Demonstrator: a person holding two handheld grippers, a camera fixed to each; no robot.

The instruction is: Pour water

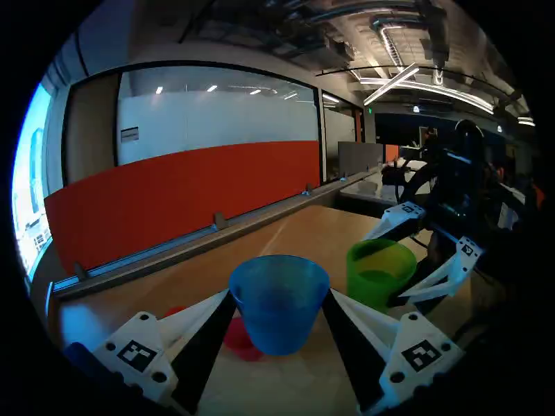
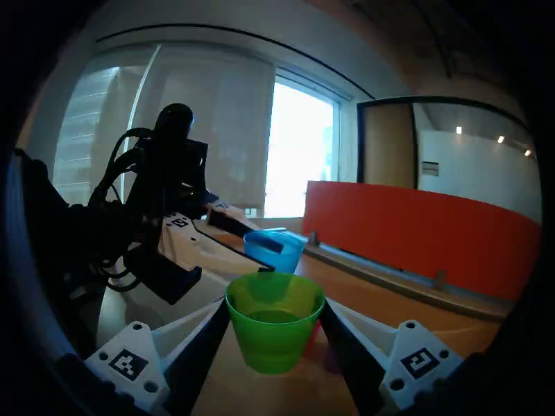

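A blue cup (image 1: pixel 279 302) stands upright between the fingers of my left gripper (image 1: pixel 277 312), which is shut on it, lifted above the wooden table (image 1: pixel 305 229). To its right, a green cup (image 1: pixel 379 272) is held by my right gripper (image 1: pixel 423 249). In the right gripper view the green cup (image 2: pixel 275 320) sits upright with my right gripper (image 2: pixel 275 326) shut on it, liquid visible in its bottom. Beyond it the blue cup (image 2: pixel 272 250) is held in the left gripper (image 2: pixel 239 239), roughly level with the green one.
A red cup (image 1: pixel 241 340) lies on the table under the blue cup, with a pink shape (image 2: pixel 326 347) behind the green cup. An orange partition (image 1: pixel 180 194) with a metal rail borders the table's far edge. A bright window (image 2: pixel 298 149) is behind.
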